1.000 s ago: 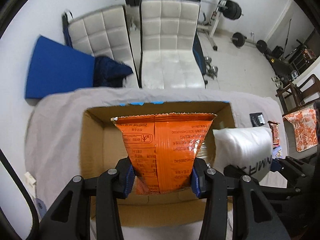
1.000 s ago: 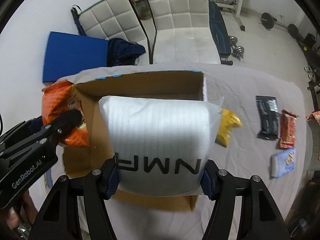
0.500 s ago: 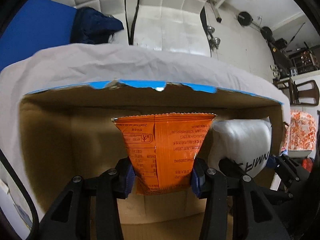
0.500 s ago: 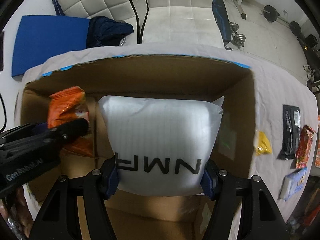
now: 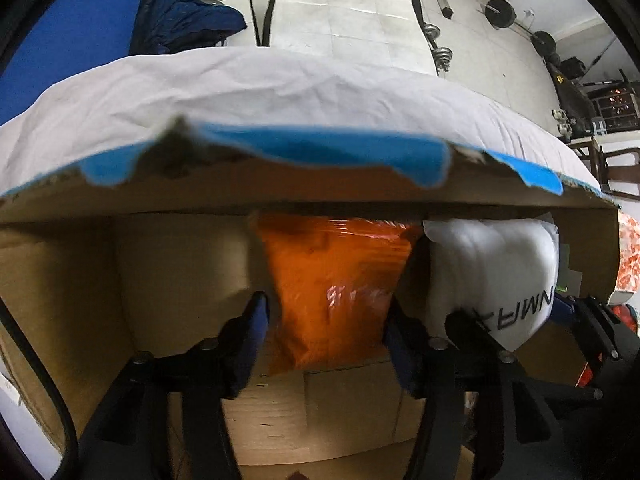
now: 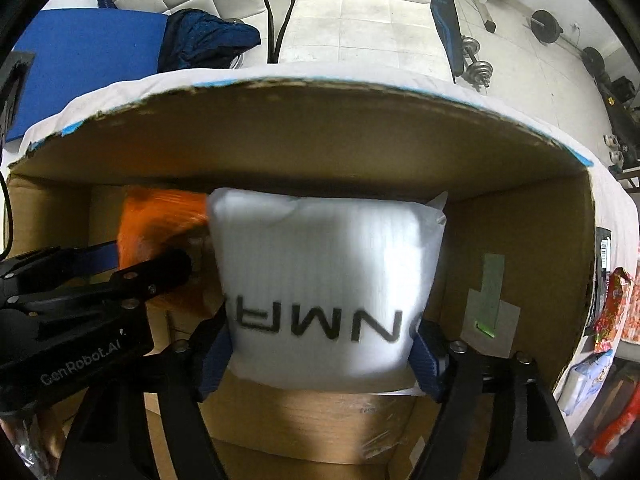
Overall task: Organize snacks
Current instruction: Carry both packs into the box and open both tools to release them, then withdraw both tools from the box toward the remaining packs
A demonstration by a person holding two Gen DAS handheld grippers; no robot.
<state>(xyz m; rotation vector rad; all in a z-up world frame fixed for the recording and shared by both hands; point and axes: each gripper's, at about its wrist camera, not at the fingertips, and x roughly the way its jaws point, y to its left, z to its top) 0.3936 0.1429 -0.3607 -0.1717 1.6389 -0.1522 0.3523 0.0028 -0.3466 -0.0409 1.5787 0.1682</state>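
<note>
Two snack bags are down inside the open cardboard box [image 6: 516,240], side by side. The left tool [image 5: 326,328] has its blue-padded fingers clamped on the lower part of the orange bag [image 5: 336,280], which stands upright against the far wall of the box; it looks blurred in both views. The right tool [image 6: 320,356] is closed on the bottom of the puffy white bag [image 6: 328,280], the one with black letters printed across it, and that bag also reaches up to the far wall. The orange bag sits just left of the white one, the two touching or nearly so. From the right wrist view, the left tool shows as a black arm [image 6: 80,292] crossing in front of the orange bag. The box sits on a desk [image 5: 280,84] covered with a pale wrinkled cloth. Blue tape [image 5: 320,148] runs along the box's torn far rim. Out on the cloth to the right of the box lie a few more small packets [image 6: 612,304].
</note>
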